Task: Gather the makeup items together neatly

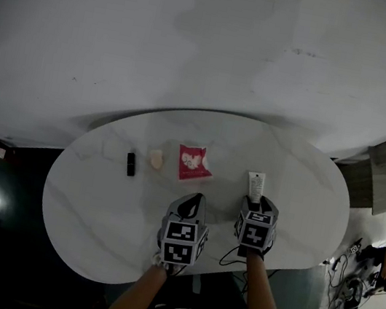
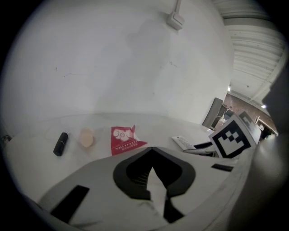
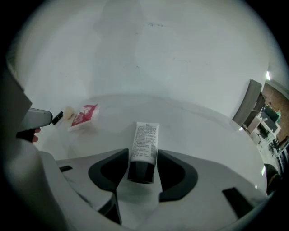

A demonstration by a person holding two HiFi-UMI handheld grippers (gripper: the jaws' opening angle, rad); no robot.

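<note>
Presumably at grasp step: with right gripper [image 3: 142, 163] jaws apart astride tube [image 3: 145, 137] lying at 3 o'clock of sachet [image 1: 193, 163], and left gripper [image 2: 152, 152] jaws together, empty, close on tube, then carry toward 9 o'clock.

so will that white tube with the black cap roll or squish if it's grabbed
The white tube lies flat on the table, flattened toward its far end, so it probably won't roll. Its body looks soft and may dent between the right tongs; the round black cap looks stiffer, likely the firmer grip.
</note>
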